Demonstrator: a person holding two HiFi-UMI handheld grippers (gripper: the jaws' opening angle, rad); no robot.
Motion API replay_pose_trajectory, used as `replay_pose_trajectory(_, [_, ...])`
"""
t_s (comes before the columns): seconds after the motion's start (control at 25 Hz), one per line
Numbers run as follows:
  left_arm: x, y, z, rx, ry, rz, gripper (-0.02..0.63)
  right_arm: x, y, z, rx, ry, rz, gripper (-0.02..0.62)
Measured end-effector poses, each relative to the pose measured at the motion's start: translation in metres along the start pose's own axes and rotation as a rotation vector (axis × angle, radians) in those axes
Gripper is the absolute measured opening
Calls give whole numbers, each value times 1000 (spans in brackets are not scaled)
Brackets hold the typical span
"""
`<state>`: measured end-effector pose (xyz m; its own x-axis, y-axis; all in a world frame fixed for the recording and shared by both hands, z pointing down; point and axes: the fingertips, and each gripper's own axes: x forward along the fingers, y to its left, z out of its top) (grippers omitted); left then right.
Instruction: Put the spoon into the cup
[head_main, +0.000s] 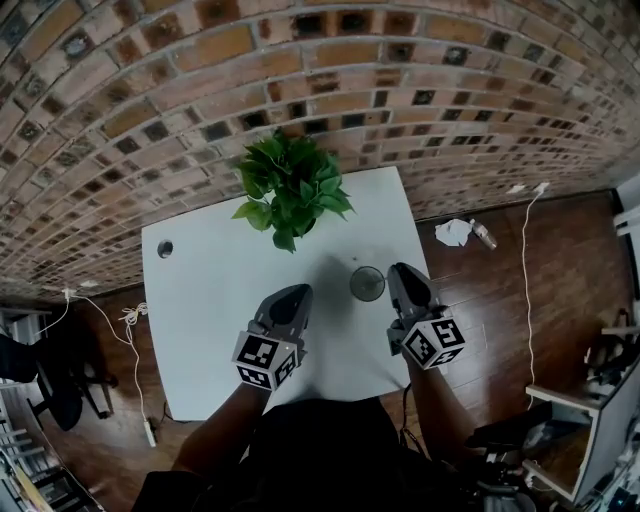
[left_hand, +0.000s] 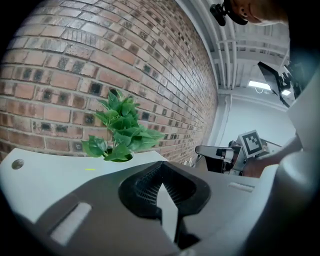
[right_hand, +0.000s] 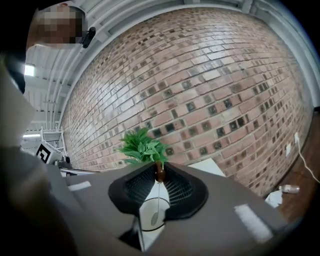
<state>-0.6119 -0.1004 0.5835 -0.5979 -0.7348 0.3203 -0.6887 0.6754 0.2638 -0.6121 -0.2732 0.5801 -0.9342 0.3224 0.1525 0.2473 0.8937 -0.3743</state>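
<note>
The right gripper (right_hand: 160, 174) pinched the spoon (right_hand: 154, 219) (brown tip, thin metal stem) over the cup (head_main: 367, 284). The left gripper (left_hand: 163, 183) was closed, empty.

both forearms reach forward side by side. the left hand-held gripper (head_main: 293, 296) points ahead, jaw tips together, nothing between them. the right hand-held gripper (head_main: 402, 272) pinches a spoon (right_hand: 159, 173) by its handle end.

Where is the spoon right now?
Right gripper view, centre: the spoon hangs bowl-down, its brown handle end pinched in the right gripper, directly over the cup; whether it's inside yet is unclear.
</note>
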Motion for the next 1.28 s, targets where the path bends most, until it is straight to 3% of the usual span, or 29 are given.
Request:
replay_pose_trajectory(0.56, [19,4,-20,17,64,-10,-6,8,-6,-47,-20,82,-25,64])
replay_pose_trajectory(0.68, [16,3,-19,27,65,-13,-6,7,-9,-51,-15,89,-42,137])
replay_pose_trajectory(0.96, [3,2,-15,44,59,-28,-6,-5,-7,-47,-16,78,-89,173])
replay_pose_trajectory(1.28, [-20,-12,-4,65,11,-100,-6,-45,6,-19,-39,0,-171,167])
